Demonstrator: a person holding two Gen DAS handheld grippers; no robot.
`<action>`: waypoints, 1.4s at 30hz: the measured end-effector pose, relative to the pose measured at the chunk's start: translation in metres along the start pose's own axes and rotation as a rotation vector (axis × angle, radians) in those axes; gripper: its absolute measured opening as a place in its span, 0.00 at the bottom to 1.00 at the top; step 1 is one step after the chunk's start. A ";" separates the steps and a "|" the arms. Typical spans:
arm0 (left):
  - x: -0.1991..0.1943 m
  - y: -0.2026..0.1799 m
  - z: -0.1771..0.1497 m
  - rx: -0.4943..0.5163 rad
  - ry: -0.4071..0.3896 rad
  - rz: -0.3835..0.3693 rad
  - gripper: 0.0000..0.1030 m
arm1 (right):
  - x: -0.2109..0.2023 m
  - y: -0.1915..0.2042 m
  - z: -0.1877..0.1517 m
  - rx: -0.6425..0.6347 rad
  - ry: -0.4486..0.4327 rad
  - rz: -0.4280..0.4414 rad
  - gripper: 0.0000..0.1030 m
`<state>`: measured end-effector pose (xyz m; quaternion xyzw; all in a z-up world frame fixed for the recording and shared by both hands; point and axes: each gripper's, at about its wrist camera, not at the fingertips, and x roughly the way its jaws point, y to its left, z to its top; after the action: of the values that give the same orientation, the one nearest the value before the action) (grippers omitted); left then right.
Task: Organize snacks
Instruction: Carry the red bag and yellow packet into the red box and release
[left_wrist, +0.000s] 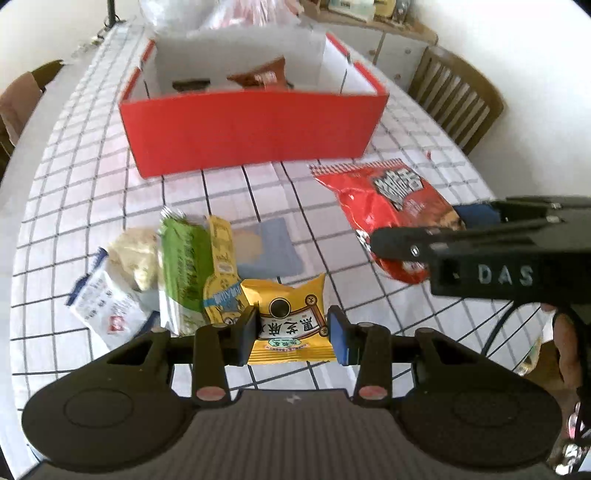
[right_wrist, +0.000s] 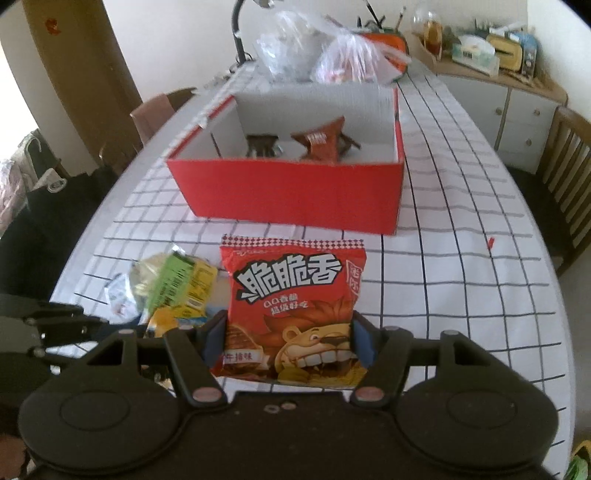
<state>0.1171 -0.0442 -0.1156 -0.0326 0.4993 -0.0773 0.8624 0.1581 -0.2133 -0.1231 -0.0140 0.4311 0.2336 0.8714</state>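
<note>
Looking past my left gripper (left_wrist: 291, 334), I cannot read much: the lower half of that view is its own black body, and the far packets in the box (left_wrist: 255, 129) are blurred. Its pads press both sides of a small yellow packet (left_wrist: 286, 325), jaws fairly narrow, the packet's bottom edge partly hidden behind the fingers. My right gripper (right_wrist: 288, 341) is clamped on a red bag (right_wrist: 295, 310) with a cartoon lion, jaws set wider; the bag's lower corners are tucked behind the fingers.

From the left wrist, the right gripper (left_wrist: 436, 240) comes in from the side and covers one end of the red bag (left_wrist: 384, 206), so the lion is not seen there. From the right wrist the lion and the bag's front print are plain, while the yellow packet is mostly hidden; only the left gripper's black frame shows at the left edge.

On the checked cloth (right_wrist: 461, 258) lies a pile (left_wrist: 162, 269) beside the yellow packet: I count a green pack, a yellow pack, a pale one and a white-and-blue one, four as far as I can tell. The right view shows that pile (right_wrist: 173, 284) smeared and partly cut off by my fingers.

Inside the box (right_wrist: 291, 195) two brown packets (right_wrist: 317, 142) are visible. Behind it stand two plastic bags (right_wrist: 325, 55), contents unclear. Two wooden chairs (left_wrist: 458, 99) are cut off at the edges.
</note>
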 end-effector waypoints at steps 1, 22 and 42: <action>-0.007 0.001 0.002 -0.006 -0.016 -0.001 0.39 | -0.005 0.003 0.002 -0.006 -0.008 -0.001 0.64; -0.101 0.011 0.101 0.013 -0.274 0.102 0.39 | -0.064 0.019 0.088 -0.047 -0.177 -0.011 0.64; -0.041 0.040 0.254 0.019 -0.233 0.199 0.39 | 0.032 -0.031 0.200 -0.055 -0.120 -0.052 0.64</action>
<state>0.3213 -0.0037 0.0408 0.0167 0.3959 0.0081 0.9181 0.3366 -0.1834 -0.0275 -0.0349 0.3712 0.2230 0.9007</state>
